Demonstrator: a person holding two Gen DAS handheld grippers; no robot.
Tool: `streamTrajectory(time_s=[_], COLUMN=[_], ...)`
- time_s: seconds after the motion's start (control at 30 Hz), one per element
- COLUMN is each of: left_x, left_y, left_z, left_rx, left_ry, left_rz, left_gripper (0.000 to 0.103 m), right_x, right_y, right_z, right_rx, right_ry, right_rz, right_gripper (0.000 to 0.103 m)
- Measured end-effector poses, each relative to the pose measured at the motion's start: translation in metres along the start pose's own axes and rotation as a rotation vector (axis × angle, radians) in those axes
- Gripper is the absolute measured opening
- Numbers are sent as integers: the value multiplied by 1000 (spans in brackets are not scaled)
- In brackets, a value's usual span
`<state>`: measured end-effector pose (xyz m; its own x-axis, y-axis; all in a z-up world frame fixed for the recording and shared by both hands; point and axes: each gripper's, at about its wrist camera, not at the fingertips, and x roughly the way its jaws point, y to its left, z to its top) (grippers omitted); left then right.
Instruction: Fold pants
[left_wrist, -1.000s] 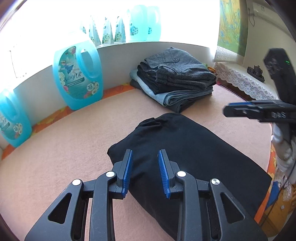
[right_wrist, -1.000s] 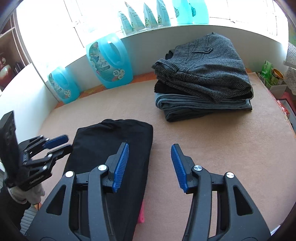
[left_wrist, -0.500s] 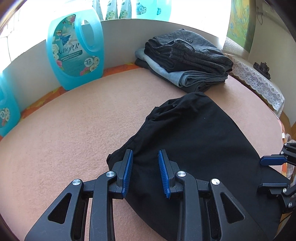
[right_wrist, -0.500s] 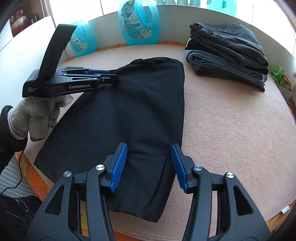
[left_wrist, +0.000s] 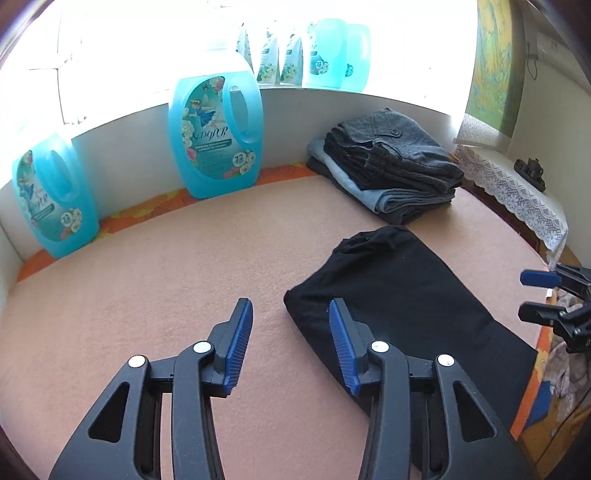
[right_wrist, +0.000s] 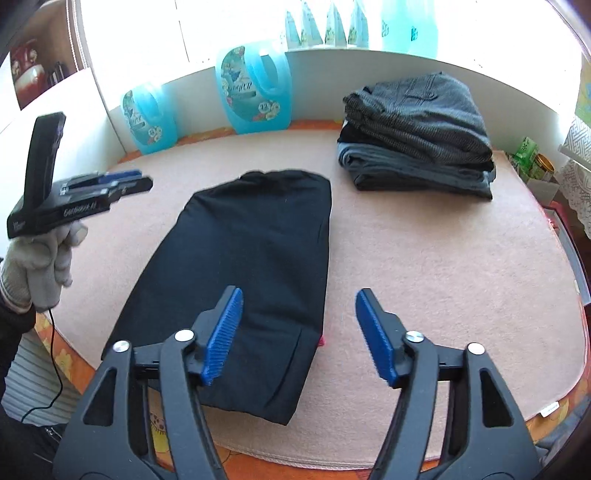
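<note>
both grippers hang clear of the cloth with jaws opening and nothing between them, left gripper (left_wrist: 286, 314) over bare table (left_wrist: 147, 295) at nine o'clock of the black pants (right_wrist: 251, 266), right gripper (right_wrist: 297, 306) wider over their near right edge, likely because the pants already lie flat in a long fold mid-table, ready for another fold or a move to the folded stack (right_wrist: 417, 133) at one o'clock. only the right wrist view shows the gloved hand (right_wrist: 37, 254) on the left gripper, the pants' near end and something pink under their right edge, while the left wrist view alone shows the lace cloth (left_wrist: 517, 192) at two o'clock.
</note>
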<state>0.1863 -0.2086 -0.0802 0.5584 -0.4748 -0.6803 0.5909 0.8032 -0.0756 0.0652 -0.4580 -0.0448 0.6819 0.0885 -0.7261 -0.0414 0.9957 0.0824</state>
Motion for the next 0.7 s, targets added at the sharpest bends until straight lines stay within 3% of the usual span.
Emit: streamTrajectory(time_s=[0.07,0.1,0.17,0.3,0.53,0.7], left_x=[-10,-12,-12,4,34,47], left_y=[-3,-4,-7,-15,-5,-7], left_z=[-10,-15,-25,-45,-64,-62], left_rx=[-52,-85,-145,-225,-364,-361], left_ry=[17,32,66,137,147,144], left_rz=[-66,-103,-155,-232,-264,-259], left_gripper=[46,52,60,60,60,60], right_x=[2,7,27,62,110,116], right_y=[-6,-7,-9,-17,-43,-48], right_z=[4,6,10,12,7,6], right_rx=[21,20,12,-3,27,31], right_ry=[-13,7,68,163,269,221], right_rz=[38,55,75,69,178,249], right_gripper=[98,100,100,100,100,100])
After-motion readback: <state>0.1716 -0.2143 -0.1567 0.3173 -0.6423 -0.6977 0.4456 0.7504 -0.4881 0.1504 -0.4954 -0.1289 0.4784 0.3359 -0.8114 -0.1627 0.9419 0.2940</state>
